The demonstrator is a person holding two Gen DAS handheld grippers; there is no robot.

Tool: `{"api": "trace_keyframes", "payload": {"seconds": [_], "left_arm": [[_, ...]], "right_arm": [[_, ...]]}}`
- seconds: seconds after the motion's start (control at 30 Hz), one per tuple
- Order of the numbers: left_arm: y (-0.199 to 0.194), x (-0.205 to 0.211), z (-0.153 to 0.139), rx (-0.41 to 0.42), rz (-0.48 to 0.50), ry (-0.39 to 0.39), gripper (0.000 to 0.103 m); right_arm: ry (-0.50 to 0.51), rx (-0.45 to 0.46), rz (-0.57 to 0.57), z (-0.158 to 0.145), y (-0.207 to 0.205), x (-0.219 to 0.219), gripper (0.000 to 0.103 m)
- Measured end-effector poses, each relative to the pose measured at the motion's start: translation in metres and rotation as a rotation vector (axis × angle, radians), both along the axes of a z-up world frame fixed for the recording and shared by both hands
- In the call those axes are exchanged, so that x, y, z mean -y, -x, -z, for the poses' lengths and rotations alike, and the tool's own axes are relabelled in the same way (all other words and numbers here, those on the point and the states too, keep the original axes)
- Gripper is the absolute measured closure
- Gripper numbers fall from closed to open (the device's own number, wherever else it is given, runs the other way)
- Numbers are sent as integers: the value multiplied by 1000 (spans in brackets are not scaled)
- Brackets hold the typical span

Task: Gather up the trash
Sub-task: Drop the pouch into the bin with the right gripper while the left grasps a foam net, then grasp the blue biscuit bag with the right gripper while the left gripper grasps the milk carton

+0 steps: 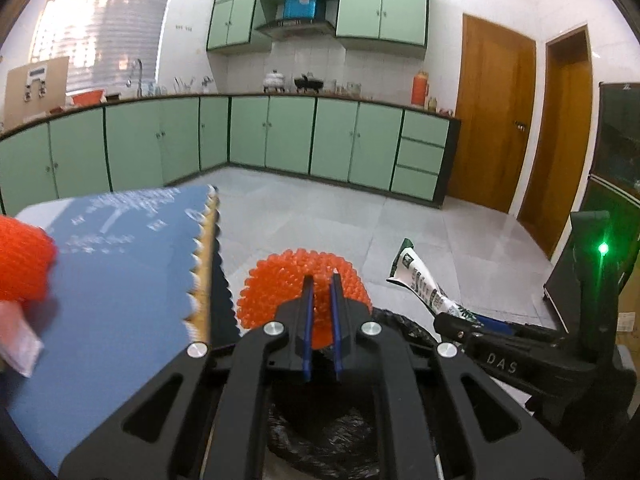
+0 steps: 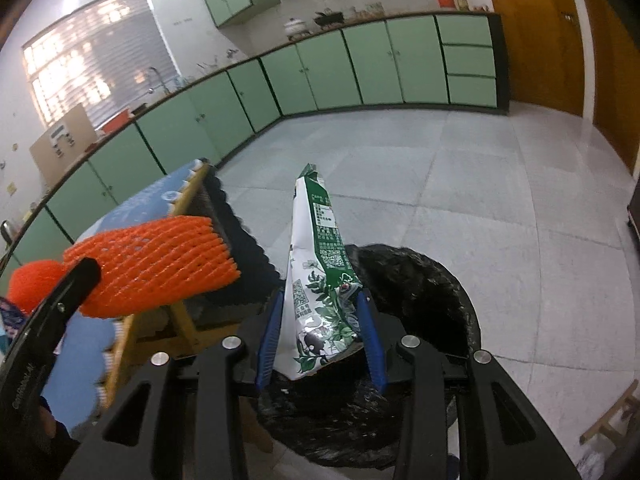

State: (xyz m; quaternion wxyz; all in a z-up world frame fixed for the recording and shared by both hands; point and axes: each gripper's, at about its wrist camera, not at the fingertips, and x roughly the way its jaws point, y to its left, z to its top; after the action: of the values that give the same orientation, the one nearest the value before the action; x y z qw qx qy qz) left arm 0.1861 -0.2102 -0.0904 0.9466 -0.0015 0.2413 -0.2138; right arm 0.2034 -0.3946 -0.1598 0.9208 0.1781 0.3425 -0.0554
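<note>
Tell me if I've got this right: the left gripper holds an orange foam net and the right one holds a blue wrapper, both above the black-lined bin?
Nearly. The wrapper in the right gripper is green and white, not blue, as the right wrist view shows. The rest stands: the left gripper holds the orange foam net above the bin.

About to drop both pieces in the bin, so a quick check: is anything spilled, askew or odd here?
Nothing stands out. The left gripper holds the orange foam net, the right gripper the green-and-white wrapper, both over the black-lined bin. Another orange net remains on the blue table.
</note>
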Motion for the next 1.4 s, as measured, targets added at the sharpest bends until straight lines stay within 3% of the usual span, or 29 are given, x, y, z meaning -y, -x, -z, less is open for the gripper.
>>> {"api": "trace_keyframes", "payload": {"seconds": [0.1,0.17,0.2,0.3,0.4,0.53,0.73,0.97,1.13,1.4], "left_arm": [[-13,12,16,-50,-1,-18,88],[-19,16,26,-69,-1,-32,74],[-21,18,28,-73,1,-37,71],[-25,19,32,-74,-2,-47,68],[-25,11,25,-69,-6,-35,67],[-11,-19,-6,-14,-32,3,60],[35,-99,-52,114,-163,-26,39],[99,-205,-72,234,-450,-123,33],[109,-247,-55,215,-541,-186,30],[89,-263,-38,170,-559,-207,30]], "right_arm": [[-21,-35,2,16,-9,16,63],[-18,-43,13,21,-12,22,63],[-20,-47,13,23,-13,25,56],[-13,-48,21,24,-14,28,54],[-20,-33,33,16,-10,27,52],[24,10,14,-6,-5,8,41],[78,140,-94,-60,11,-66,18],[85,237,-242,-89,22,-174,16],[50,240,-293,-83,24,-216,16],[79,220,-354,-71,34,-269,16]]}}
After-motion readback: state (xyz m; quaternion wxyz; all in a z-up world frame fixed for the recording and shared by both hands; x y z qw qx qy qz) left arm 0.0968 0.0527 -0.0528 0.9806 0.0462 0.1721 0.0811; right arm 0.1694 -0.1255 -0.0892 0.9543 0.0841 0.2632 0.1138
